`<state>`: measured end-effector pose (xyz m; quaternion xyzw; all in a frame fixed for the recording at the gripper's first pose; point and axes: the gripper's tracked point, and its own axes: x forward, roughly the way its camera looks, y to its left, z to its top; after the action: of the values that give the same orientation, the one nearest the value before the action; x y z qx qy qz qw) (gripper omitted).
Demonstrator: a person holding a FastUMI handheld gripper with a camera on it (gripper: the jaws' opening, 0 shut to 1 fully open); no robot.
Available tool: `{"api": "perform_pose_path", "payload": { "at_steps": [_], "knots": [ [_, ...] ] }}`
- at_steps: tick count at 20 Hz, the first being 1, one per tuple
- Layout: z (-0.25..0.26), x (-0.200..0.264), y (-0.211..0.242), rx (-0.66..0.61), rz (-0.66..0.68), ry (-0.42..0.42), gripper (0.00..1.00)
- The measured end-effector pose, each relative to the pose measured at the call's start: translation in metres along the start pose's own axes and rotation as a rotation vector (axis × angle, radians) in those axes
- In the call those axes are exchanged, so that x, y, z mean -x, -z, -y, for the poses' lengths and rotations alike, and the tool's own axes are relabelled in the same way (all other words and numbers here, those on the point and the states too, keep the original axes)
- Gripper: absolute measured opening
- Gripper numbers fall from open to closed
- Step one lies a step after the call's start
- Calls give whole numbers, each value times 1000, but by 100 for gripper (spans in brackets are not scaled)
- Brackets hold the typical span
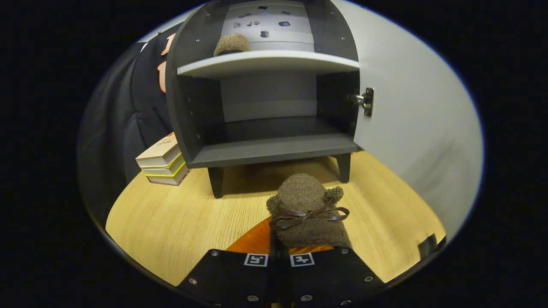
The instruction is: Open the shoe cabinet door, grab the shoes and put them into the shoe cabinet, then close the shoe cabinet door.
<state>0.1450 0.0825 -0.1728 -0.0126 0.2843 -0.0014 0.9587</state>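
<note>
- Woolly brown shoe (308,209) with a ribbon bow (306,215) sits just ahead of the gripper (279,256); its heel end reaches down to the fingers. The jaws look drawn close together, only a narrow slit between them, apparently pinching the heel edge. The contact itself is hidden, so I judge this a grip rather than see it.
- Risk: a thin pinch on soft fabric at one end. The toe hangs forward unsupported; the shoe could swing or slip out during the carry.
- Orange mat (252,241) lies under the shoe on the wooden table (171,222).
- Shoe cabinet (265,107) stands beyond, on short legs towards the far edge of the table. Its lower compartment looks free, with the bottom shelf (274,149) raised off the table. Risk: a drooping toe catches that front lip on entry.
- Cabinet door (411,128) stands open to the right, hinge (367,101) visible. Risk: a wide approach knocks it.
- Second shoe (231,44) already rests on the upper shelf (267,62).
- Stacked books (162,162) lie at the cabinet's left, clear of the likely path.
</note>
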Motion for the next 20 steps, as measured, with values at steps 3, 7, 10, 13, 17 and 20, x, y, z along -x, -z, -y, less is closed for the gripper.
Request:
{"api": "perform_pose_path", "payload": {
  "at_steps": [3,7,10,13,17,20],
  "knots": [
    [6,20,-36,9,32,-12,5],
    [5,47,-87,8,91,-47,5],
    [1,62,-118,3,116,-85,5],
    [4,69,-148,22,152,-81,5],
    [-3,66,-181,20,160,-87,5],
    [-7,56,-205,46,160,-74,5]
  ]
}}
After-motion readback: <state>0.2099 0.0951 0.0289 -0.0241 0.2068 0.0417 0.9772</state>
